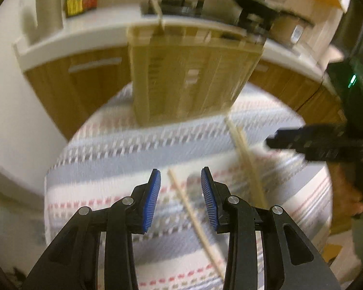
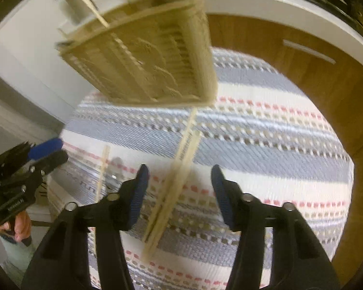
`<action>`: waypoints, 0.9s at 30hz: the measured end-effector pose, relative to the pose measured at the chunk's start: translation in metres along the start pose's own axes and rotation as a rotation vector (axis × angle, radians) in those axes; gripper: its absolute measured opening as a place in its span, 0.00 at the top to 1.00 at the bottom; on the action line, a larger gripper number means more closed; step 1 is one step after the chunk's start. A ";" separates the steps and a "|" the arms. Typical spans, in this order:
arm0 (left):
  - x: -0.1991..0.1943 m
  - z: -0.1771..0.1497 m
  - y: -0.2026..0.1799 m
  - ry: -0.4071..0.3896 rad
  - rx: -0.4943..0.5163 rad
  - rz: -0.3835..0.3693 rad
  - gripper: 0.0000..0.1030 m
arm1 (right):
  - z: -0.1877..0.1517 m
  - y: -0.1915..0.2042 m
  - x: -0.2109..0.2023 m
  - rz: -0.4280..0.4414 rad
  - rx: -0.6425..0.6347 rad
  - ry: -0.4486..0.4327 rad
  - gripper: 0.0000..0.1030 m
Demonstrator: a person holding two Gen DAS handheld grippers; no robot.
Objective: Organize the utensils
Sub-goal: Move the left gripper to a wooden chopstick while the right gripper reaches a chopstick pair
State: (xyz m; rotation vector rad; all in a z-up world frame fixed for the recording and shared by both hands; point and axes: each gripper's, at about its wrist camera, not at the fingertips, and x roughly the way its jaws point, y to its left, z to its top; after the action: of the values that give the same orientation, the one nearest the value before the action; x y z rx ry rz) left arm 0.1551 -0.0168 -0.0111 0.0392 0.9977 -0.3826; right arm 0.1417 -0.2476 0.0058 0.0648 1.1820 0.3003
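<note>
On the striped cloth: I see pale wooden chopsticks lying loose in front of a tan slatted utensil holder.

Cloth: the striped cloth has grey, cream and red-dashed bands and covers a rounded surface.

Utensil holder: the holder stands at the far edge of the cloth, boxy, beige, with vertical ribs; one thin stick rises out of its top.

Chopstick pair: the paired chopsticks lie together near the middle of the cloth, their far tips just beside the holder's base.

Single chopstick: one lone chopstick lies apart from the pair, toward the cloth's left edge in the right wrist view.

Left gripper: the left gripper hangs over the single chopstick with its blue pads spread, pinching nothing.

Right gripper: the right gripper hangs over the pair, fingers wide apart, nothing held.

Hard to make out: both views are motion-blurred, so I cannot read the holder's compartments or its printing; the near ends of the pair and the single stick are cut off behind the gripper bodies.

Background: wooden cabinets under a white counter.
</note>
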 end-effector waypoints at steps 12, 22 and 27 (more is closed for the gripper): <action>0.013 -0.022 -0.013 0.085 0.025 -0.029 0.67 | -0.003 -0.014 0.031 0.033 0.098 0.157 0.76; 0.038 -0.023 -0.006 0.126 0.010 0.029 0.67 | 0.014 0.002 0.057 -0.008 0.102 0.179 0.76; 0.039 -0.026 -0.007 0.139 0.040 0.046 0.67 | 0.010 0.021 0.062 -0.114 0.010 0.178 0.80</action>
State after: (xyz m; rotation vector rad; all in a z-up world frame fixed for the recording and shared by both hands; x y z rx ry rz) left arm 0.1507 -0.0301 -0.0563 0.1260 1.1241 -0.3614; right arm 0.1680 -0.2101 -0.0420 -0.0216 1.3586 0.2026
